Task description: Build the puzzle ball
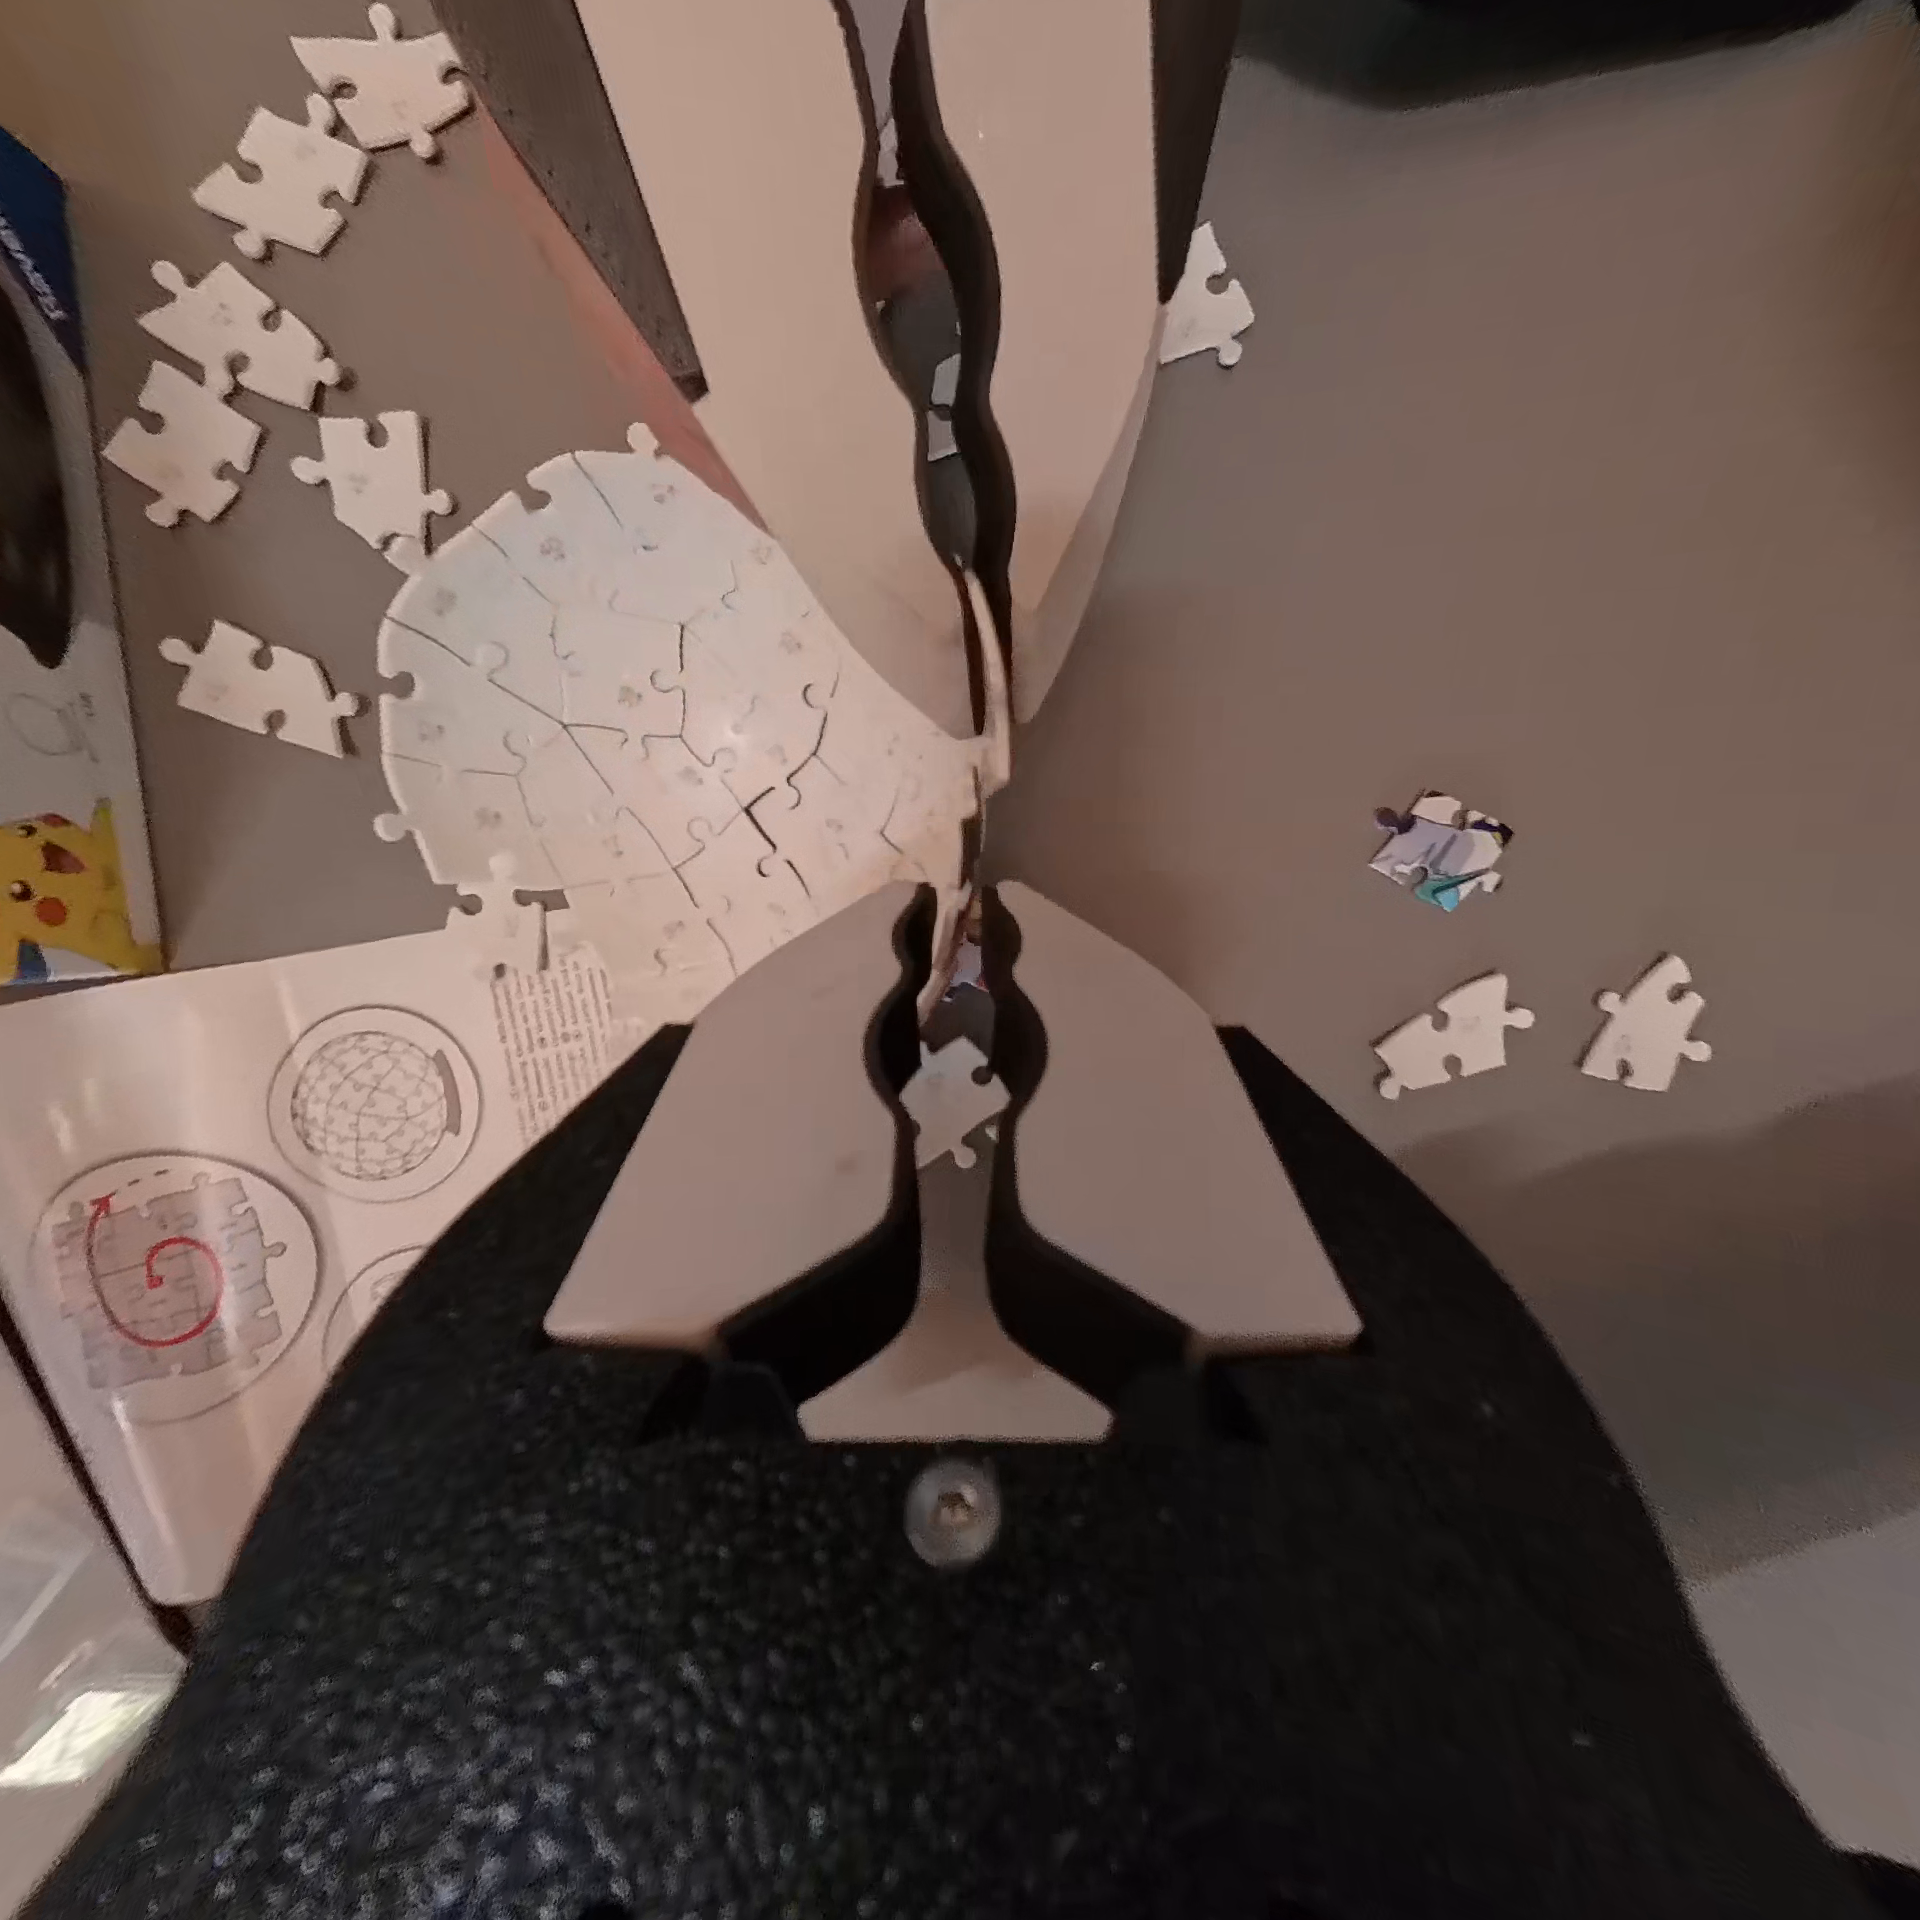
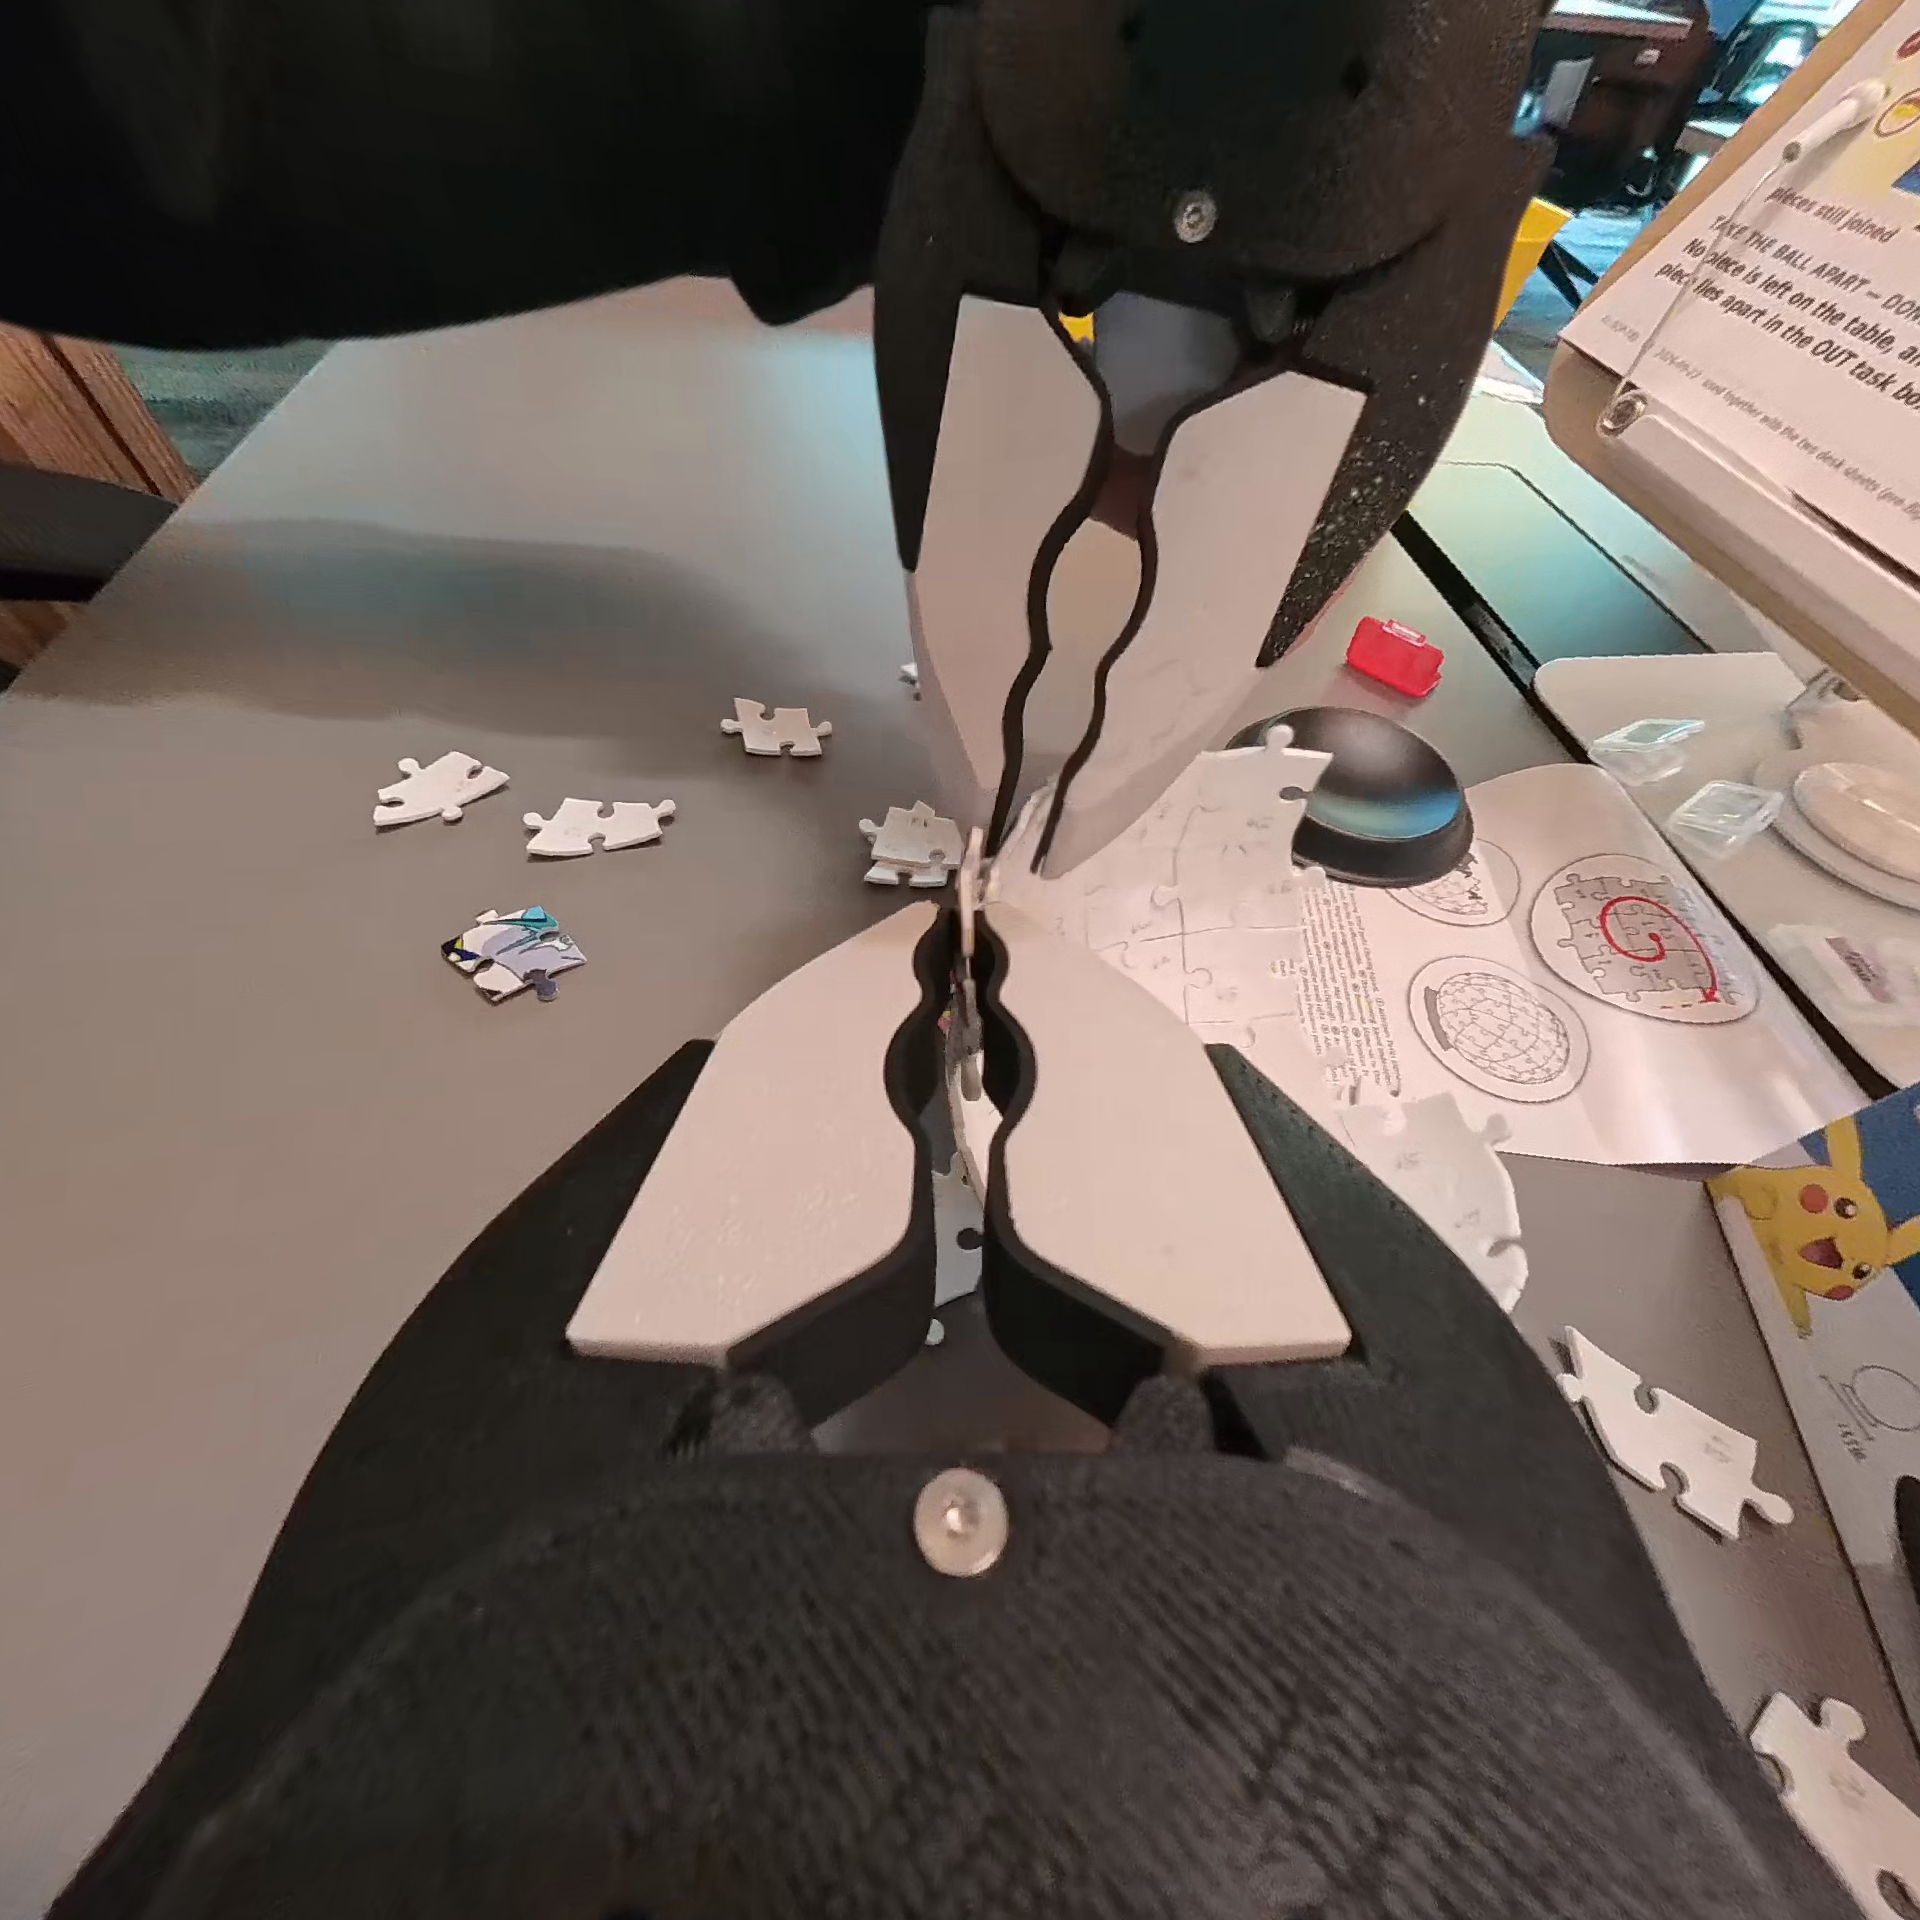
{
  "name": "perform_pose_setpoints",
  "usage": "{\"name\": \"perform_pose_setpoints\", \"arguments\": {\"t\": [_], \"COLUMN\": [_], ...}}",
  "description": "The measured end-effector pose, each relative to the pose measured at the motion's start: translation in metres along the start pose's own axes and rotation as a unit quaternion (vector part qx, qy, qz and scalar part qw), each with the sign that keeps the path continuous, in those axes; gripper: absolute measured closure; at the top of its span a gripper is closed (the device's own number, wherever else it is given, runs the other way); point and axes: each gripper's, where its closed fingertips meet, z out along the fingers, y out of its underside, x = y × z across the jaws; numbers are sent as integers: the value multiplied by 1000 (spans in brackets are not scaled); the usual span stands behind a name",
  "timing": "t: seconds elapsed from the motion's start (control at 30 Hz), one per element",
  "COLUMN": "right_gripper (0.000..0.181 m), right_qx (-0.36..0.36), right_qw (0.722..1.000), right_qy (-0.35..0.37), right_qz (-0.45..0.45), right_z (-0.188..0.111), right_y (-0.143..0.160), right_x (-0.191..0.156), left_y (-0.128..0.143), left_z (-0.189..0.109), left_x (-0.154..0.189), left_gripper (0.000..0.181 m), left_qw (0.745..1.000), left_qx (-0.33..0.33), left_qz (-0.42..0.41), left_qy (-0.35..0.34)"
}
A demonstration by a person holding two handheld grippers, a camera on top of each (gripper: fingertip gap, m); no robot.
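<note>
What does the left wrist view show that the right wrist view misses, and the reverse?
Only the left wrist view: the assembled curved section seen whole, with a cluster of loose white pieces beside it.

Only the right wrist view: a black dome, a red block, and a propped instruction board.

Both: the two tools meeting tip to tip, left tool and right tool each shut on the section's rim; the printed-side-up piece; the diagram sheet.

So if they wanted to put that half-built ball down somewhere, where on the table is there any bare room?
The grey table is bare on its far left side, beyond the loose white pieces and the picture-side-up piece. The right side is crowded: instruction sheet, black dome, red block, box and more pieces.
</note>
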Motion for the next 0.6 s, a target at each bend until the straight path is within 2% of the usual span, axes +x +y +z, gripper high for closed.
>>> {"name": "perform_pose_setpoints", "arguments": {"t": [0.27, 0.6], "right_gripper": [179, 168], "right_qx": [1, -1], "right_qw": [999, 999], "right_qy": [-20, 2], "right_qz": [26, 34], "right_z": [0, -10], "right_y": [1, -1], "right_x": [-3, 6], "left_y": [-2, -11], "left_z": [-1, 2], "left_x": [5, 6], "left_gripper": [179, 180], "left_qw": [998, 996], "left_qx": [-4, -12], "left_qz": [-19, -18], "left_qy": [65, 85]}}
